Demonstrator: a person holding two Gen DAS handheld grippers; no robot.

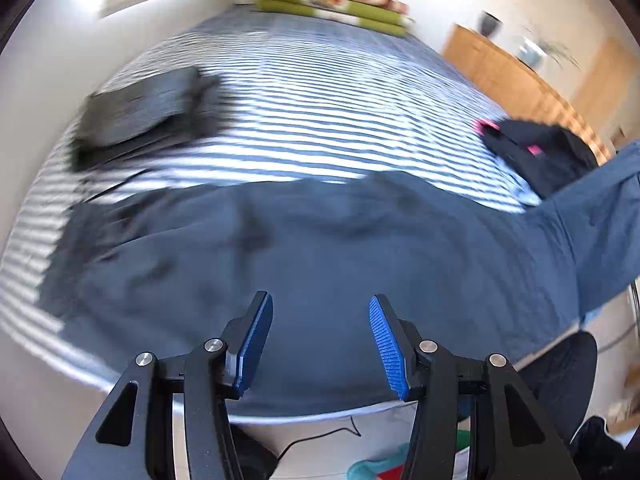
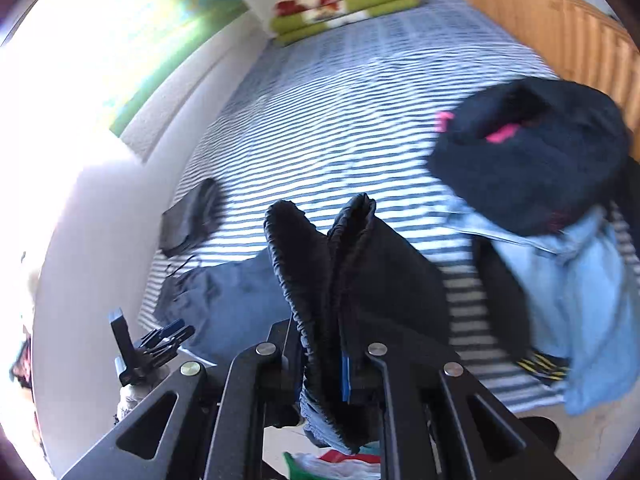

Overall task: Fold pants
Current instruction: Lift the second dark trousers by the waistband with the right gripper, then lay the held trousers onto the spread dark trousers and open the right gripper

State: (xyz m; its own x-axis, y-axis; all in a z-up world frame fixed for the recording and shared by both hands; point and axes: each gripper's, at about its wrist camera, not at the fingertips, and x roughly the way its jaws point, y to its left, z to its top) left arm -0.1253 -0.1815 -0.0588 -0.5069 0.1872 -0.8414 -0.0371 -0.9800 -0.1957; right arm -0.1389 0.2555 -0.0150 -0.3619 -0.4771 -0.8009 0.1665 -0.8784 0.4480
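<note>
The blue-grey pants (image 1: 320, 248) lie spread across the near end of the striped bed (image 1: 320, 92), rumpled, with one end lifted off to the right. That lifted end is the elastic waistband (image 2: 320, 280), bunched and clamped between the nearly closed jaws of the right hand-held gripper (image 2: 324, 376), held above the bed. The left hand-held gripper (image 1: 320, 336) hovers over the middle of the fabric with its jaws apart and nothing between them; its blue pads (image 1: 386, 344) are clear of the cloth.

The step in hand looks like carrying the waistband over to make a fold, or to straighten the pants first. Next, the left gripper probably needs to take a matching edge or pin the cloth so the fold lands even. A folded dark garment (image 1: 140, 108) sits at the left of the bed and a dark pile with pink trim (image 2: 532, 152) at the right, both away from the pants.
</note>
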